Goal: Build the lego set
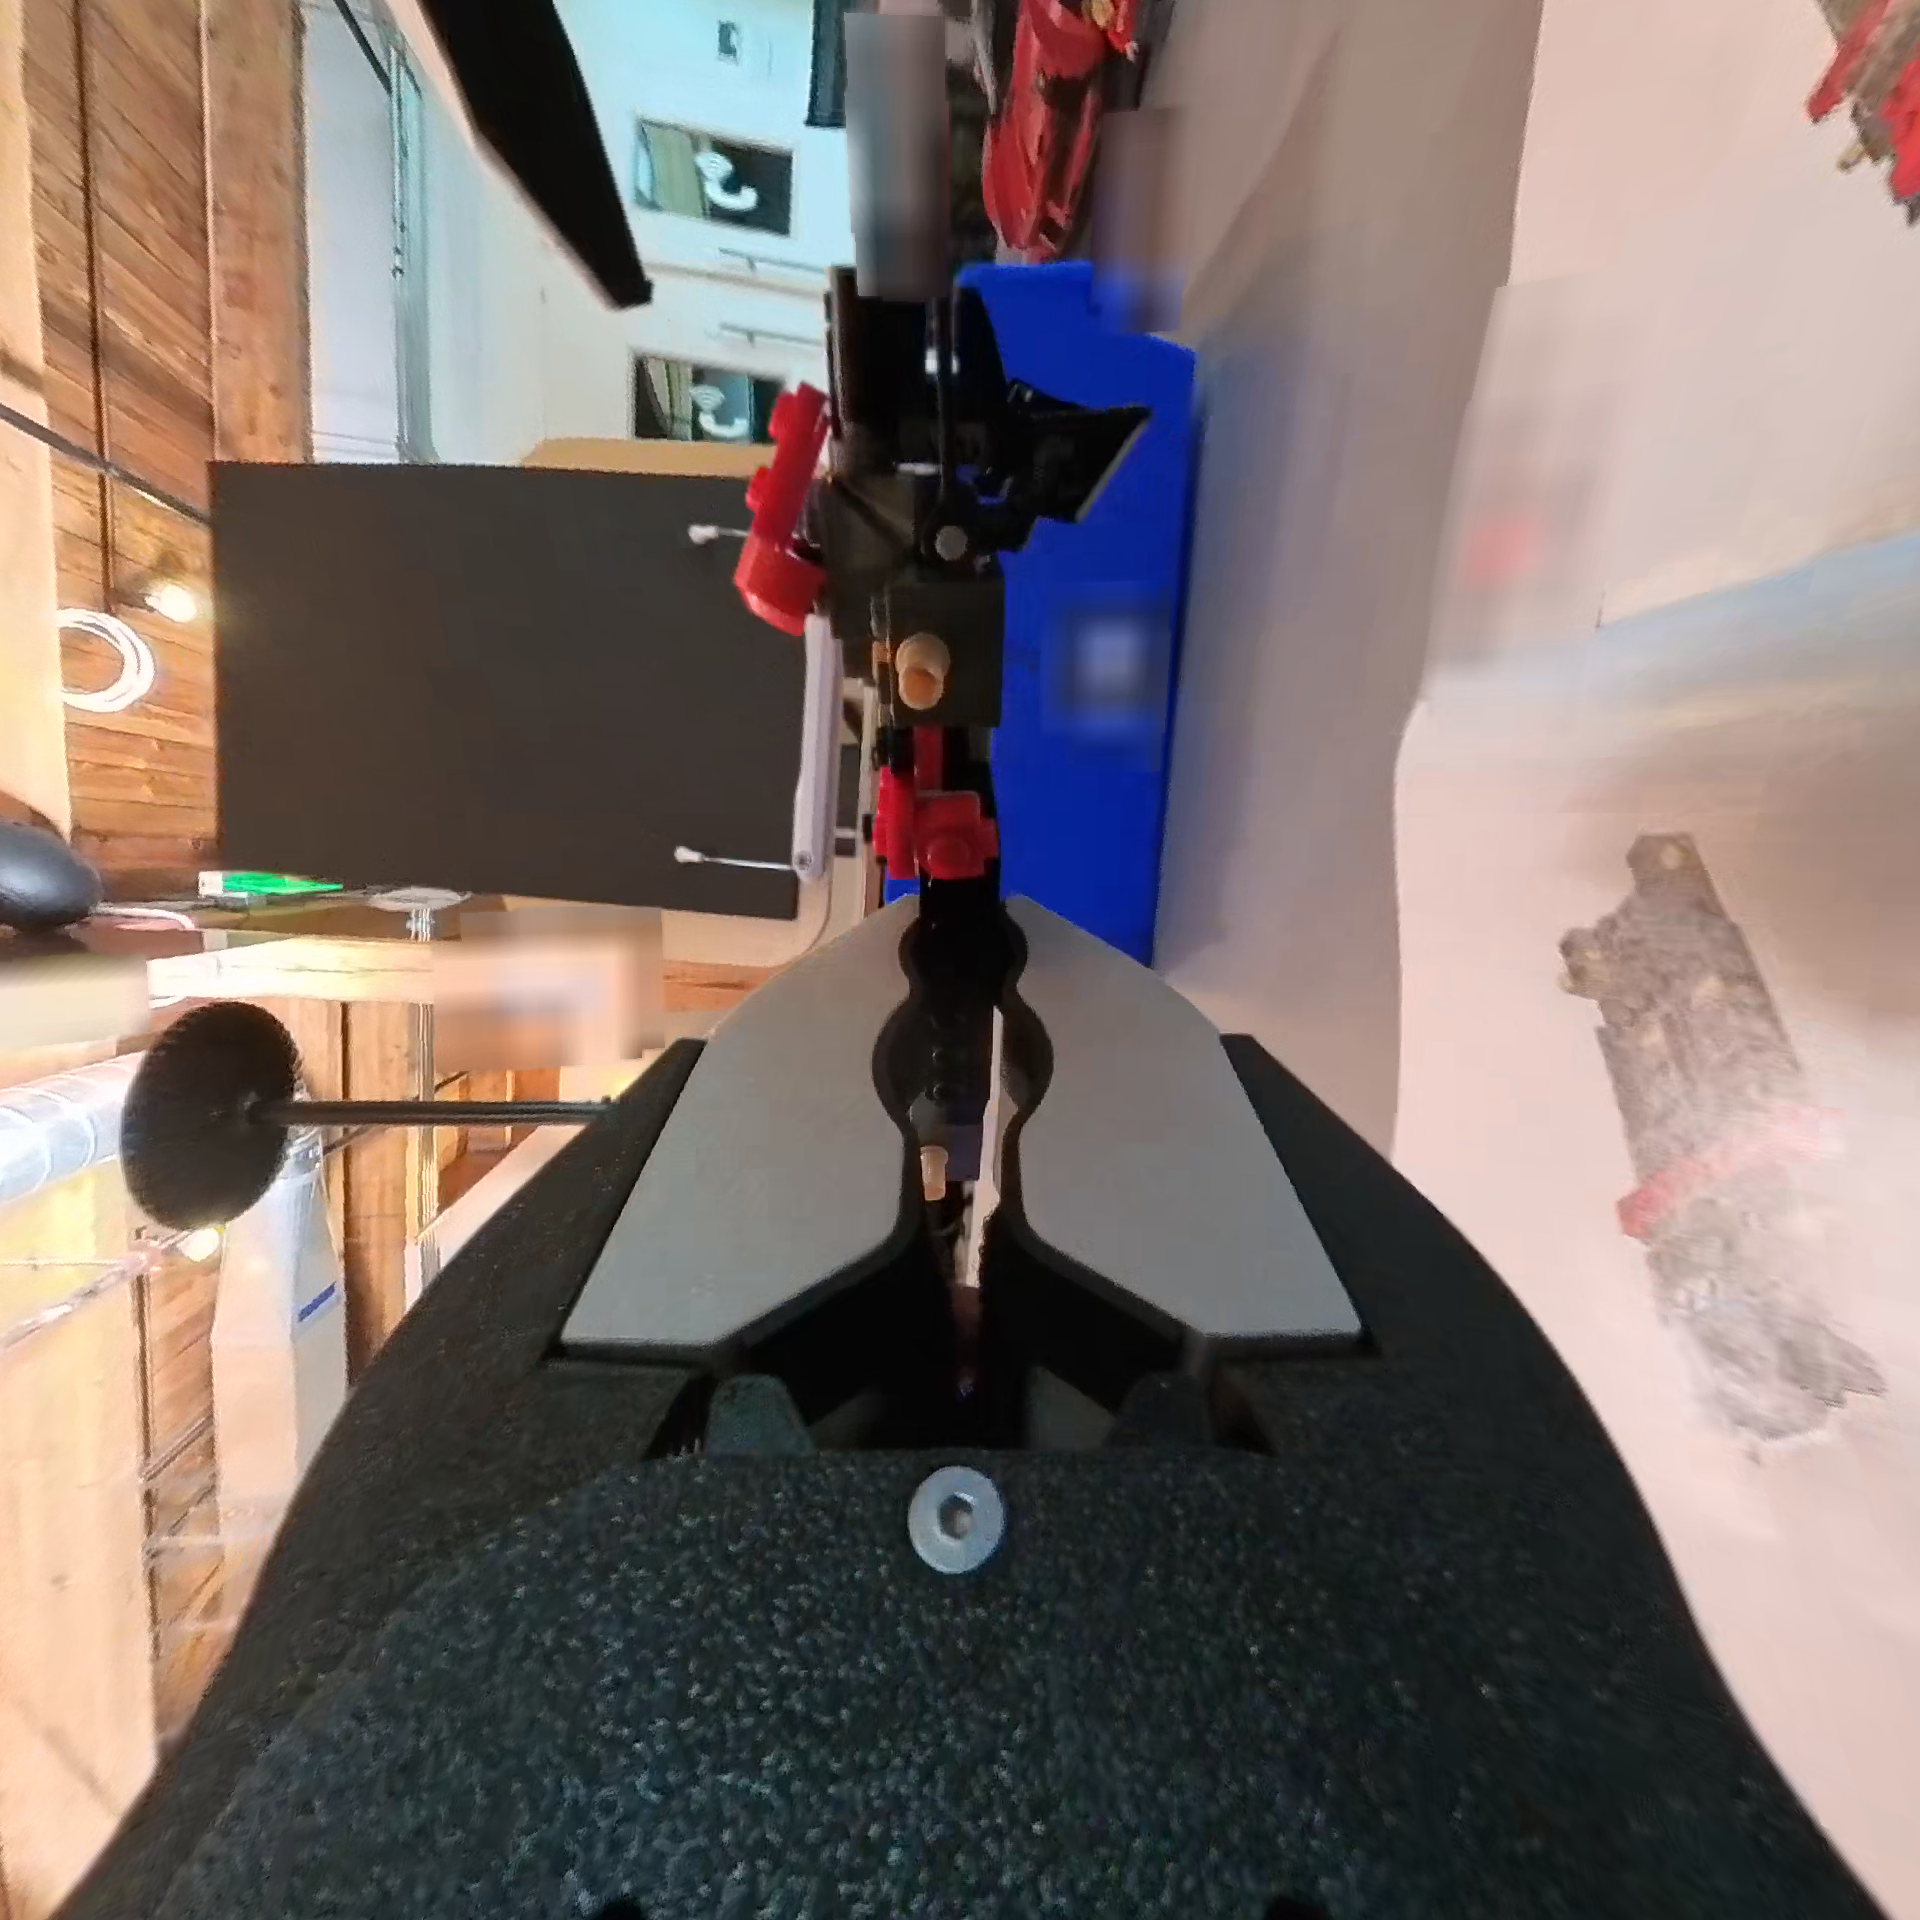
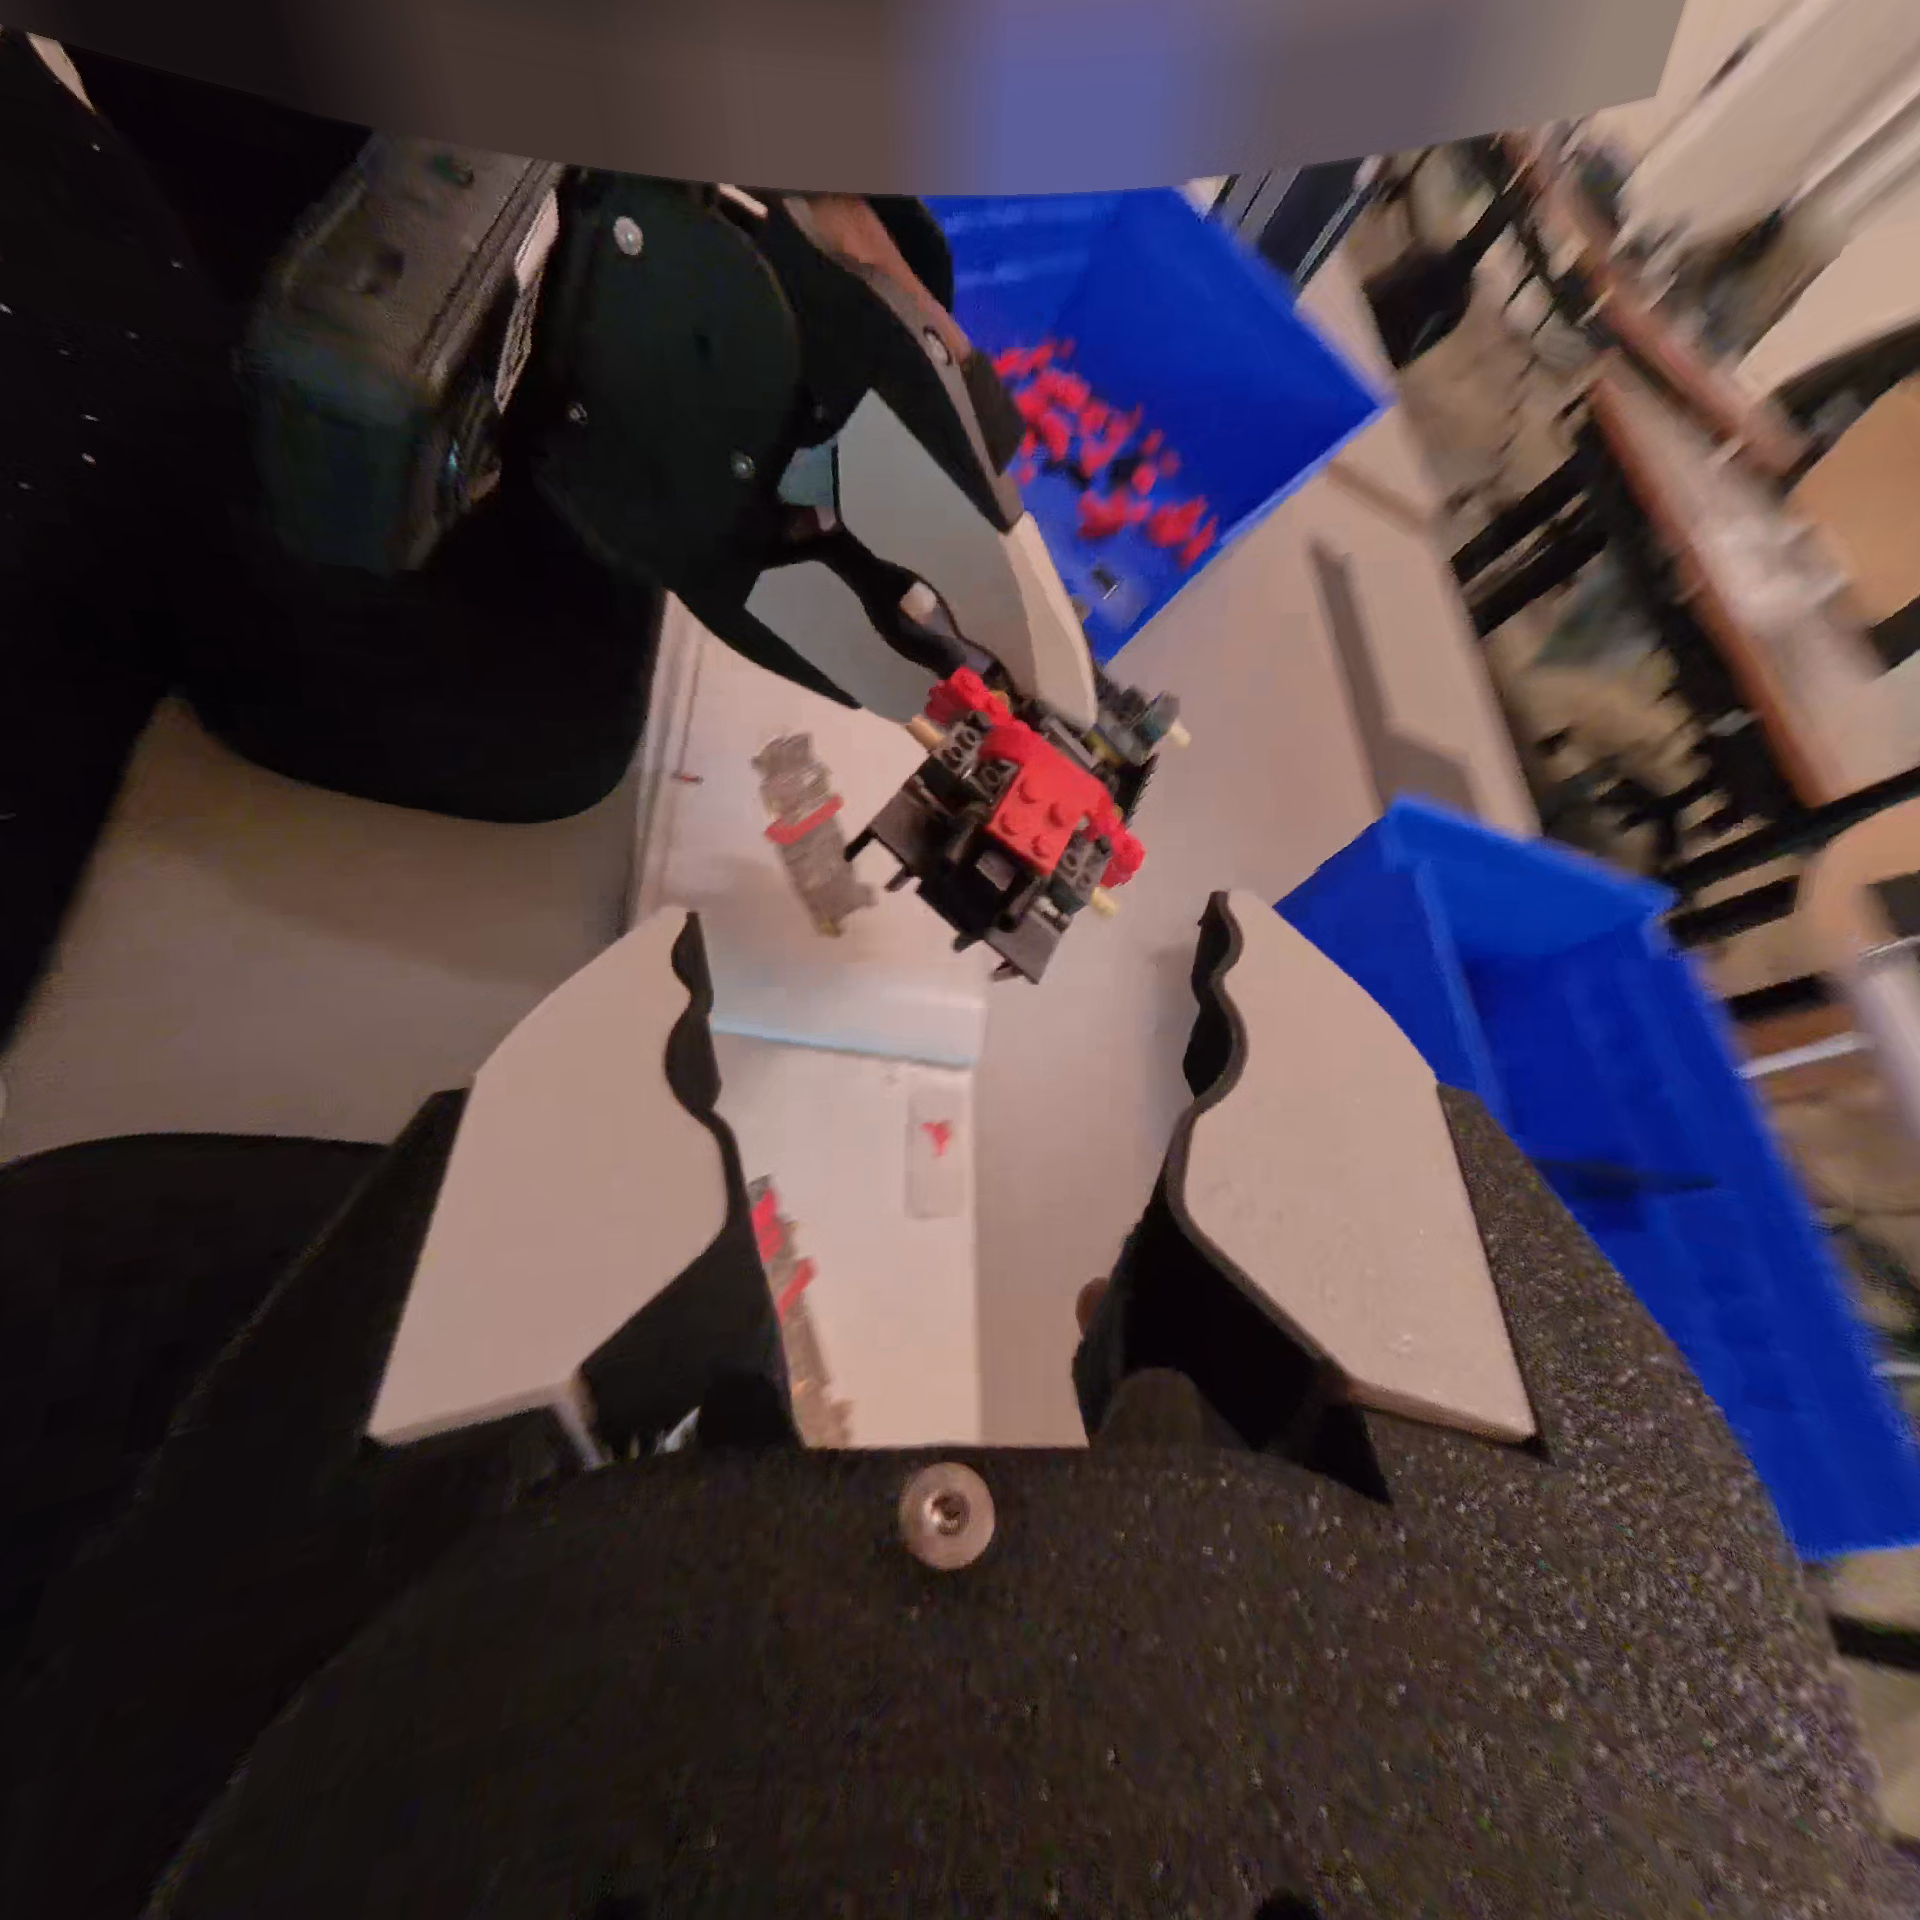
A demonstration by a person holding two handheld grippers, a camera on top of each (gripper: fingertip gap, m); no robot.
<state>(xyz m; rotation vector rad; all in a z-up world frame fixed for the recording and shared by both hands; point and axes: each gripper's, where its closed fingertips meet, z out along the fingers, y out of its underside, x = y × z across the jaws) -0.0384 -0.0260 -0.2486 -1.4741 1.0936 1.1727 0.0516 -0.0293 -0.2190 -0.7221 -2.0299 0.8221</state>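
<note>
My left gripper (image 1: 956, 935) is shut on a black and red lego assembly (image 1: 925, 582) with tan pins, and holds it in the air, with the view turned on its side. The right wrist view shows the same left gripper (image 2: 1023, 691) holding the assembly (image 2: 1023, 831) above the white table (image 2: 260, 935). My right gripper (image 2: 951, 914) is open and empty, just below and in front of the assembly. A grey and red lego piece (image 2: 816, 836) lies on the table to the left of the assembly; it also shows blurred in the left wrist view (image 1: 1704, 1122).
A blue bin (image 2: 1174, 416) with several red pieces stands behind the assembly, and a second blue bin (image 2: 1621, 1091) stands at the right. A blue bin (image 1: 1091, 644) also shows behind the assembly in the left wrist view. A red lego model (image 1: 1049, 135) sits farther off. About 10 centimeters separates my left fingertips from my right.
</note>
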